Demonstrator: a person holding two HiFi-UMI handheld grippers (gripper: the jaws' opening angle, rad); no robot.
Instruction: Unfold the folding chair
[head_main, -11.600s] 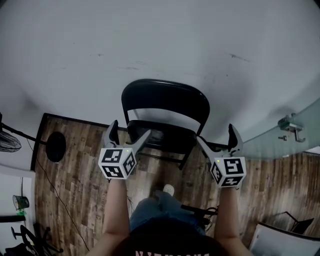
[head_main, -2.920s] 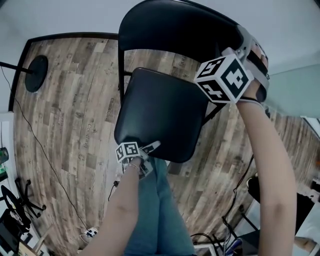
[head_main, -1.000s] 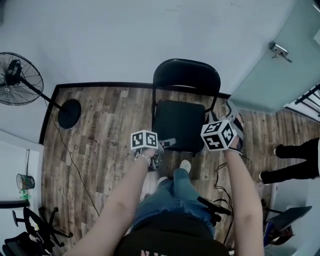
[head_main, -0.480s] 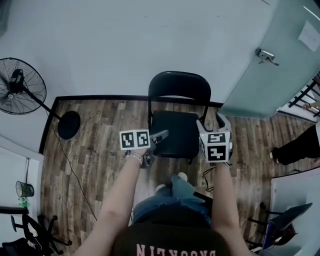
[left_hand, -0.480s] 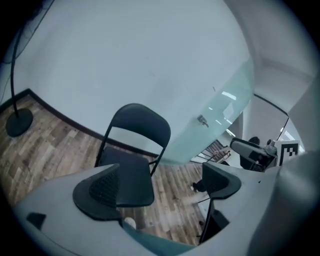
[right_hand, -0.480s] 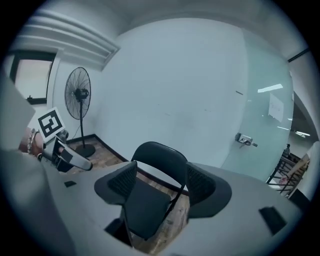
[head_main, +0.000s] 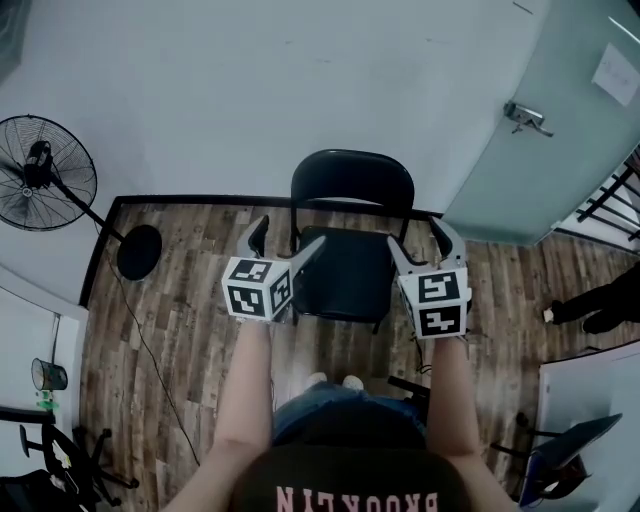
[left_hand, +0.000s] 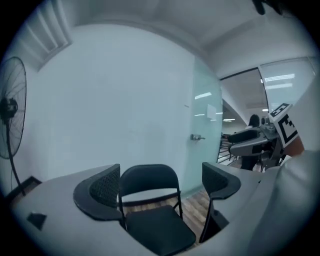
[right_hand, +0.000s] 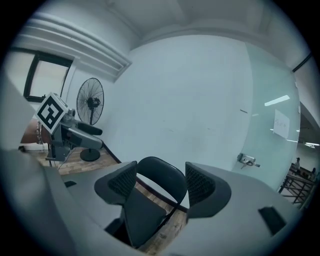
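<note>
The black folding chair (head_main: 350, 240) stands unfolded on the wood floor, its back to the pale wall and its seat flat. My left gripper (head_main: 288, 238) hovers in front of the seat's left edge, open and holding nothing. My right gripper (head_main: 418, 238) hovers at the seat's right edge, also open and holding nothing. In the left gripper view the chair (left_hand: 150, 210) shows beyond the spread jaws of the left gripper (left_hand: 160, 185), apart from them. In the right gripper view the chair (right_hand: 150, 200) likewise stands beyond the right gripper (right_hand: 161, 185).
A standing fan (head_main: 45, 180) with a round base (head_main: 138, 250) stands at the left. A glass door with a handle (head_main: 525, 115) is at the right. Another person's legs (head_main: 600, 305) show at the far right. A cable (head_main: 150, 350) trails over the floor.
Both grippers have risen from beside the chair seat to in front of me. The left one rolled so its jaws point at the wall. The chair has not moved.
</note>
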